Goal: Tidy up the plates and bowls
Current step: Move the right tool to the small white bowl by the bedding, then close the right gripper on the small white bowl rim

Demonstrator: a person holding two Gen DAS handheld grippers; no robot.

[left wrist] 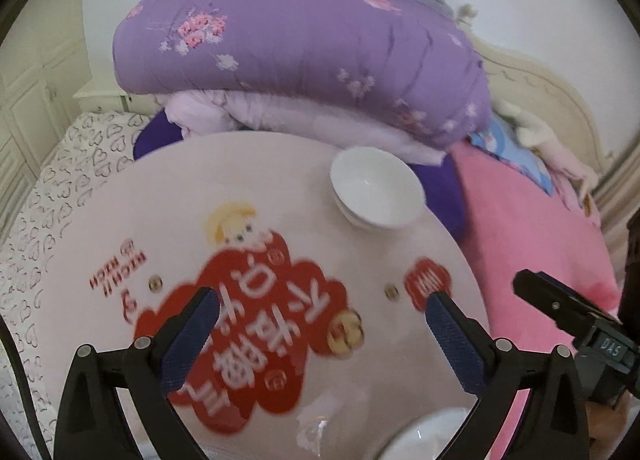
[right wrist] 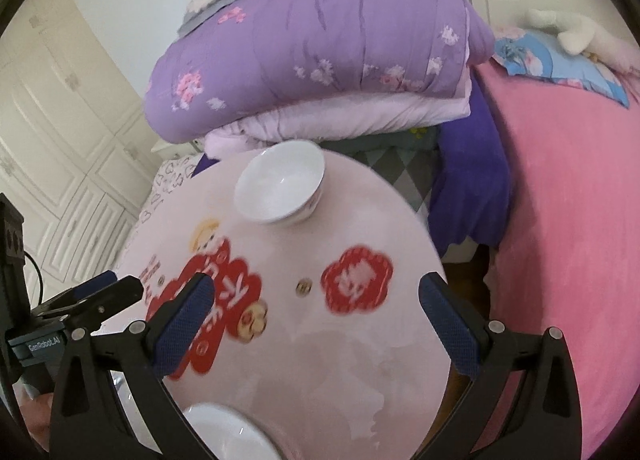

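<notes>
A stack of white bowls (left wrist: 376,190) (right wrist: 280,188) stands at the far edge of the round pink table (left wrist: 160,196) (right wrist: 360,360). My left gripper (left wrist: 322,302) hangs open over the table's red print, well short of the bowls, with nothing between its fingers. My right gripper (right wrist: 316,288) is open too, above the table's near half, nothing in it. White plates (left wrist: 432,440) (right wrist: 228,432) lie at the table's near edge, cut off by the frame, below the grippers. The right gripper's tip (left wrist: 532,286) shows at the right of the left wrist view; the left gripper's tip (right wrist: 120,286) shows at the left of the right wrist view.
A folded purple floral quilt (left wrist: 304,60) (right wrist: 316,48) is piled just behind the table. A pink bedspread (left wrist: 532,240) (right wrist: 568,220) lies to the right, a heart-print sheet (left wrist: 52,212) to the left. Cream cupboard doors (right wrist: 52,164) stand at the far left.
</notes>
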